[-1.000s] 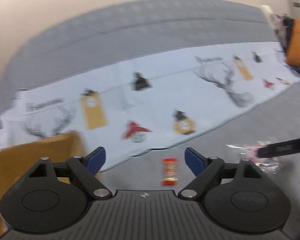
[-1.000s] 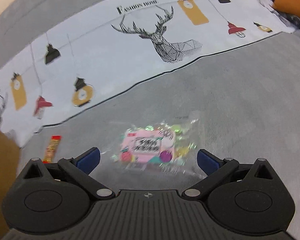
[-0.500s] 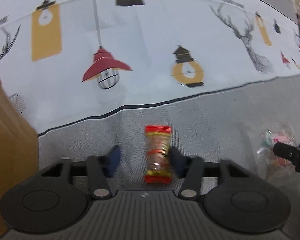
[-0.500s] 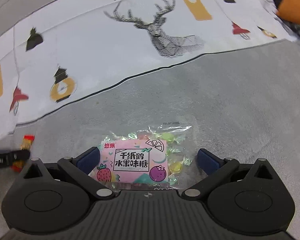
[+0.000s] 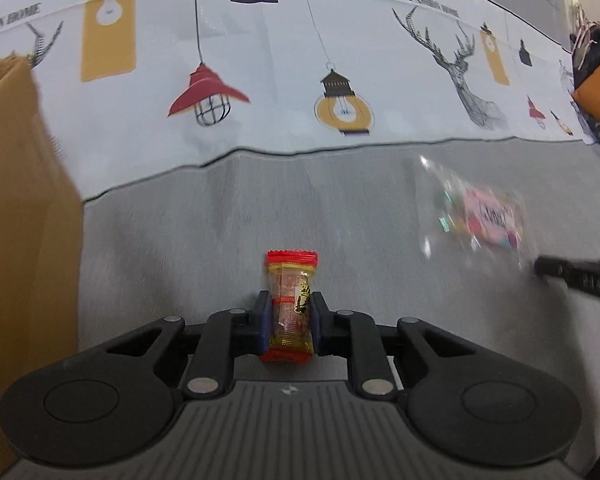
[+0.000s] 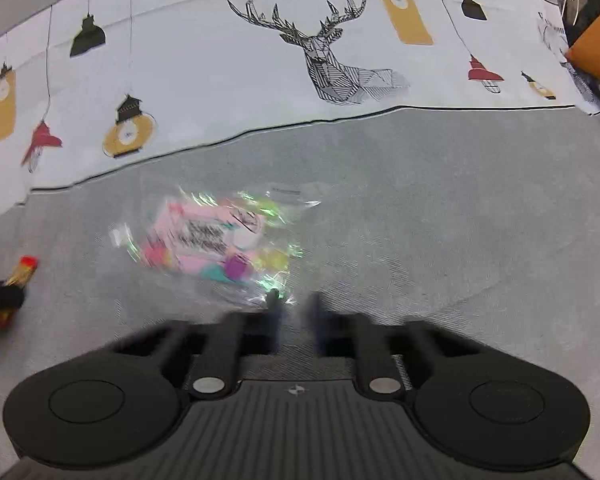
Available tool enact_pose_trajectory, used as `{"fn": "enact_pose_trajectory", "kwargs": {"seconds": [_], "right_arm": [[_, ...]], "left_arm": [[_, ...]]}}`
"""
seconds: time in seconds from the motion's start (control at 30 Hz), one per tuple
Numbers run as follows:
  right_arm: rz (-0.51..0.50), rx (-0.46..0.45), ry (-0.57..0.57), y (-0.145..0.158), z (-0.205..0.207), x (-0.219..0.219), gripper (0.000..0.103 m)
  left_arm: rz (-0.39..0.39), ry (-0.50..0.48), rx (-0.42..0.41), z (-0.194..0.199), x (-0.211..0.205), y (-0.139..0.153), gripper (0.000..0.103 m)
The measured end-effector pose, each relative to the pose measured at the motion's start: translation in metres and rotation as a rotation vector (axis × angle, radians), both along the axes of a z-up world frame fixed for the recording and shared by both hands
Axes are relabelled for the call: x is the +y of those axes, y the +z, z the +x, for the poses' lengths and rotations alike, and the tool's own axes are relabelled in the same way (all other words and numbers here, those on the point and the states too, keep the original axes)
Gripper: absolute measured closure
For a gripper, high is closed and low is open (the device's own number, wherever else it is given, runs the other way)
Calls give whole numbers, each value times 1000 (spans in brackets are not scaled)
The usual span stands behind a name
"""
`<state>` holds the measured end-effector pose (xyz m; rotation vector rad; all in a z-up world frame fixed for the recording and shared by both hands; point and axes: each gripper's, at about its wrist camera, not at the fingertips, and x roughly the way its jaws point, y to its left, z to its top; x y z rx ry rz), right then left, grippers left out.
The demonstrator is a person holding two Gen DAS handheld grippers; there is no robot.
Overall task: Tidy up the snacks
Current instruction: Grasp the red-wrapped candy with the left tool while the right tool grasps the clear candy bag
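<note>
Two snacks lie on the grey cloth (image 5: 220, 216) in front of me, and I have a gripper at each. My left gripper (image 5: 290, 320) is closing its jaws on the small red-and-gold candy packet (image 5: 290, 300), the blue pads (image 5: 265, 320) pressing its two long sides while its red crimped far end sticks out past them. On the left stands a brown cardboard box (image 5: 20, 220), close to that gripper. My right gripper (image 6: 296, 312) has its jaws pressed together, blurred, at the near edge of the clear bag of mixed sweets with a pink label (image 6: 212, 236); I cannot tell whether they pinch the wrapper. That bag lies to the right of the candy packet, well apart from it. Beyond both, on the far side, runs the white cloth printed with lamps and deer heads (image 6: 228, 68).
</note>
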<state>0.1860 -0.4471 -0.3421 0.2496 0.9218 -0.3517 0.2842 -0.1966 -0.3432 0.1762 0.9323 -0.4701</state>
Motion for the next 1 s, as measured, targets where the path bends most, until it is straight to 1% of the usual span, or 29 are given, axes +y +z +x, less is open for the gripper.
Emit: {"fn": "enact_pose_trajectory", "kwargs": {"seconds": [0.13, 0.23, 0.3, 0.37, 0.4, 0.43, 0.47, 0.5, 0.53, 0.57, 0.6, 0.67, 0.7, 0.73, 0.83, 0.87, 0.9, 0.93, 0.97, 1.0], "right_arm": [[74, -1, 20, 4, -12, 1, 102], [182, -2, 62, 14, -29, 15, 103], [249, -8, 106, 19, -36, 30, 103], [311, -7, 191, 23, -42, 51, 103], [296, -22, 211, 28, -46, 58, 103], [255, -60, 225, 36, -47, 62, 100], [191, -106, 230, 45, -48, 63, 94], [113, -153, 225, 51, -46, 61, 65], [43, -187, 214, 54, -44, 57, 18], [-19, -204, 202, 52, -39, 51, 2], [-69, -217, 202, 48, -33, 44, 4], [-99, -192, 209, 33, -18, 31, 5], [-118, -193, 226, 25, -13, 27, 10], [-144, -199, 264, 18, -8, 25, 16], [-203, -198, 381, -1, 8, 26, 16], [-198, -188, 407, -8, 12, 26, 16], [-168, -168, 423, -15, 16, 23, 13], [-129, -171, 423, -17, 17, 19, 4], [-83, -166, 408, -21, 20, 15, 3], [-67, -155, 400, -24, 22, 14, 2]], "left_arm": [[-13, -8, -5, -28, 14, 0, 82], [-18, -3, 0, -42, 17, 0, 82], [-19, -18, 5, -46, 14, 1, 82], [-23, -23, 10, -48, 14, 1, 82], [-27, -19, 16, -48, 16, 1, 82], [-34, -14, 22, -48, 18, 2, 82], [-41, -7, 27, -48, 19, 2, 82], [-47, 0, 32, -48, 21, 2, 82], [-51, 6, 35, -47, 23, 2, 82], [-54, 10, 38, -47, 24, 2, 82], [-56, 11, 39, -47, 25, 2, 82], [-59, 4, 40, -47, 27, 3, 82], [-60, -3, 38, -47, 28, 3, 82], [-60, -7, 38, -48, 29, 4, 82], [-76, 6, 57, -47, 35, 4, 82], [-81, 8, 62, -46, 37, 4, 82], [-76, 5, 59, -46, 37, 3, 82], [-67, -1, 54, -46, 35, 3, 82], [-62, -5, 49, -46, 34, 2, 82], [-63, -4, 47, -46, 33, 1, 82]]}}
